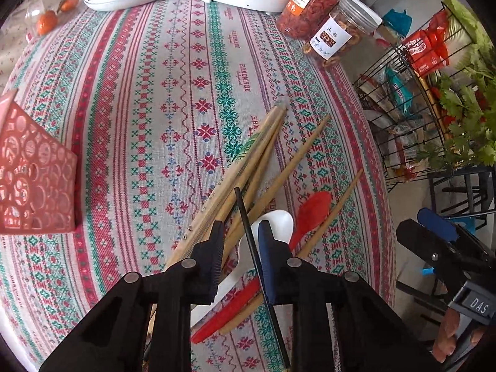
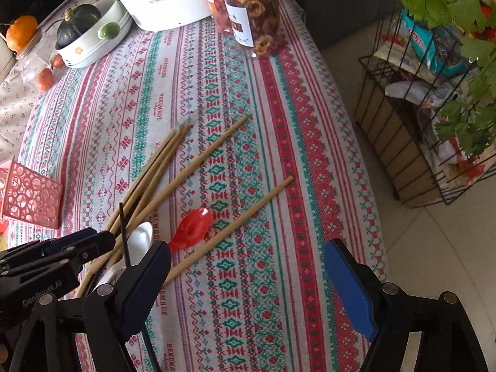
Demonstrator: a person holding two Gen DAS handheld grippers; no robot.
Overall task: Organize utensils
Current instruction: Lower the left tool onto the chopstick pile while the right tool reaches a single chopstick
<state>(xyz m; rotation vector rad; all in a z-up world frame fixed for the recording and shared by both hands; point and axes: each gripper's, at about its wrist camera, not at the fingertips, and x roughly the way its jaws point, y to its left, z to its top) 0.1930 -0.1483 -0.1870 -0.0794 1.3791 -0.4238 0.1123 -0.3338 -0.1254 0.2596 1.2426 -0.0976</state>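
A pile of utensils lies on the patterned tablecloth: several bamboo chopsticks (image 1: 248,167), a white spoon (image 1: 272,226), a red spoon (image 1: 313,210) and a thin black chopstick (image 1: 248,226). My left gripper (image 1: 240,232) sits low over the pile, its jaws partly closed with the black chopstick standing between them against the blue pad. It also shows in the right wrist view (image 2: 93,241). My right gripper (image 2: 248,266) is wide open and empty, right of the pile, near a single bamboo chopstick (image 2: 235,226). A red perforated holder (image 1: 34,179) stands at the left.
At the table's far end stand a white Royalstar cooker (image 2: 161,0), two jars of dried fruit (image 2: 254,9) and a white dish with a squash (image 2: 90,34). A black wire rack (image 2: 418,130) with packets and greens stands on the floor beyond the table's right edge.
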